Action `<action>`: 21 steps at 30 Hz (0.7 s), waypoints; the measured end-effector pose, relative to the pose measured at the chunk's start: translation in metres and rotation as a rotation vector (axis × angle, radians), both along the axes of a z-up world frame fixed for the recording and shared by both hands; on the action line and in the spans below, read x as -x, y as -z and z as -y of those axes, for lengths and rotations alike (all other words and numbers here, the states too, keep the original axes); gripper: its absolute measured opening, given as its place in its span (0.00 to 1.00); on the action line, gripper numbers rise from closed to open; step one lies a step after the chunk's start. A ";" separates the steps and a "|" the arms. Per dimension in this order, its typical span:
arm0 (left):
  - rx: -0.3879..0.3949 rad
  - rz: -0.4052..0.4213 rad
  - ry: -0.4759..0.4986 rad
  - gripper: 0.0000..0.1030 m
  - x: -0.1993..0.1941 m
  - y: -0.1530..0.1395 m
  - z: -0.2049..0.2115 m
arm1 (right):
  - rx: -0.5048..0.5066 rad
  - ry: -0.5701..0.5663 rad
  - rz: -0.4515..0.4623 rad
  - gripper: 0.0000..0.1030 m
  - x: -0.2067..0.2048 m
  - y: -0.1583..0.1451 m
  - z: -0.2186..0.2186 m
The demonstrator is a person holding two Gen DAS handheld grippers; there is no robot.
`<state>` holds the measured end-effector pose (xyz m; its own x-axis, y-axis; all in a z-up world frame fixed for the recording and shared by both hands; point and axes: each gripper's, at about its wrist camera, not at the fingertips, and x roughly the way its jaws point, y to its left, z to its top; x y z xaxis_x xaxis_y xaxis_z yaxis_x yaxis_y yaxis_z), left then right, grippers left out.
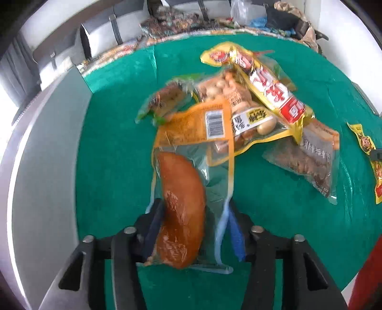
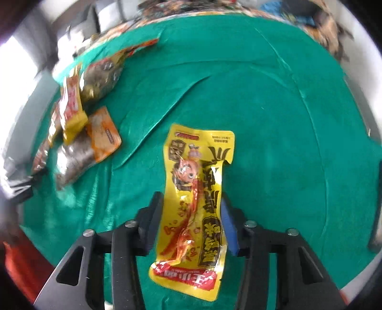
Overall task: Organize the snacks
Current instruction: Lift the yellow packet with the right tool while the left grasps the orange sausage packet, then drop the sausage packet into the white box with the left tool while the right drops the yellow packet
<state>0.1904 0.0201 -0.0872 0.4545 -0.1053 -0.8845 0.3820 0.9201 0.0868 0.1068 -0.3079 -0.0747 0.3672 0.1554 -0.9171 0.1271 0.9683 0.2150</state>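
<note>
In the left wrist view a clear vacuum pack with an orange-brown piece of meat (image 1: 183, 214) lies lengthwise between the fingers of my left gripper (image 1: 193, 205), which is shut on it just above the green cloth (image 1: 114, 167). Beyond it lies a pile of snack packs (image 1: 238, 107), yellow, orange and clear. In the right wrist view my right gripper (image 2: 191, 198) is shut on a long yellow snack packet (image 2: 195, 190) with a cartoon figure, held over the green cloth (image 2: 274, 143). The snack pile (image 2: 83, 124) lies at the left of that view.
The green cloth covers a round table with a grey rim (image 1: 47, 167) at the left. Bags and patterned fabric (image 1: 172, 21) crowd the far edge. A red object (image 1: 367, 274) stands at the near right. A yellow packet (image 1: 365, 145) shows at the right edge.
</note>
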 end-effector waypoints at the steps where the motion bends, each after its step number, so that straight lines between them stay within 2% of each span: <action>1: 0.035 -0.011 -0.012 0.33 0.002 -0.003 -0.005 | -0.026 0.020 -0.002 0.40 0.004 -0.001 0.007; 3: 0.175 -0.051 -0.071 0.29 0.007 -0.013 -0.023 | -0.111 0.064 0.017 0.39 0.012 -0.005 0.022; 5: 0.267 -0.044 -0.108 0.19 0.014 -0.027 -0.037 | -0.252 0.107 0.052 0.39 0.021 -0.011 0.032; 6: 0.331 -0.039 -0.120 0.06 0.018 -0.037 -0.044 | -0.304 0.122 0.068 0.39 0.024 -0.014 0.036; 7: 0.390 -0.044 -0.130 0.00 0.021 -0.045 -0.051 | -0.339 0.130 0.087 0.39 0.026 -0.019 0.037; 10: 0.481 -0.023 -0.179 0.00 0.032 -0.061 -0.073 | -0.434 0.107 0.130 0.39 0.022 -0.037 0.025; 11: 0.500 -0.028 -0.196 0.00 0.032 -0.060 -0.081 | -0.449 0.087 0.143 0.39 0.018 -0.043 0.016; 14: 0.466 -0.034 -0.233 0.00 0.034 -0.050 -0.093 | -0.465 0.031 0.174 0.39 0.006 -0.063 -0.013; 17: 0.511 -0.035 -0.259 0.00 0.036 -0.046 -0.110 | -0.472 -0.014 0.186 0.39 -0.007 -0.074 -0.040; 21: 0.556 0.004 -0.267 0.00 0.044 -0.054 -0.119 | -0.490 -0.060 0.193 0.40 -0.005 -0.087 -0.065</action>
<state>0.1468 0.1395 -0.0328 0.5320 -0.4322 -0.7282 0.1332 0.8919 -0.4321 0.1116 -0.2432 0.0127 0.4998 0.5744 -0.6483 -0.0118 0.7529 0.6581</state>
